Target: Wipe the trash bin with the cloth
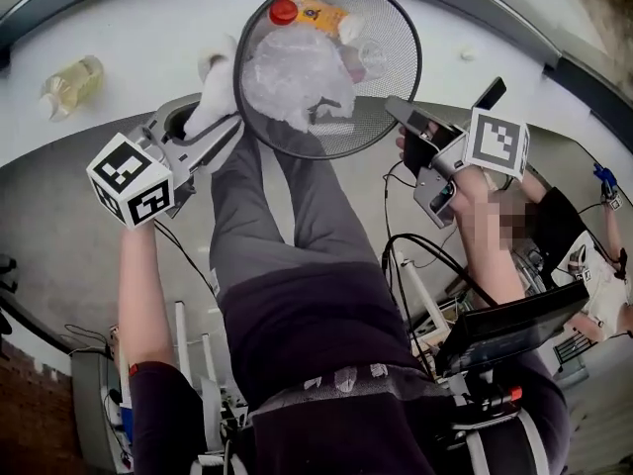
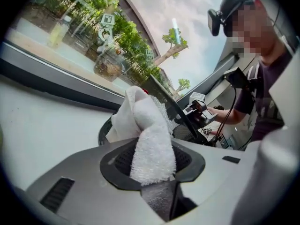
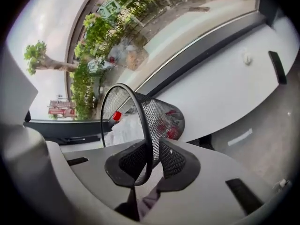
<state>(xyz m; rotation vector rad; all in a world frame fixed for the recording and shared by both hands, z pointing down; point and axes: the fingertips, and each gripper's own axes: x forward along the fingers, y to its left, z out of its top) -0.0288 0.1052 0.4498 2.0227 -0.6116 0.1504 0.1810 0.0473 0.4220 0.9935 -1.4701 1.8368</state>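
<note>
Faces a white, curved counter (image 1: 148,28) below a window. Keeps the black mesh trash bin (image 1: 391,57) tilted at the counter's edge, with its mouth turned up toward the head camera, above the person's legs. Cannot tell whether the bin's base rests on the counter.

Clamps the right gripper (image 3: 152,154) onto the bin's rim on the right side of the head view. In the right gripper view, shows the rim wire and a strip of mesh wall running between the two jaws, pads closed against them.

Clenches the left gripper (image 2: 152,157) on a white cloth (image 2: 149,139). Shows a thick fold of terry pinched between the jaws, with the rest bunched ahead of them. Presses that bunched end against the outside of the bin's wall just under the rim, on the left side of the head view.

Holds, inside the bin, a crumpled clear plastic bag (image 1: 292,72) filling the middle. Behind it, near the far rim, lies a bottle with an orange label (image 1: 318,12) and a red cap (image 1: 284,11).

Leaves a yellowish bottle (image 1: 71,80) lying on the counter, well apart from the bin to the left.
</note>
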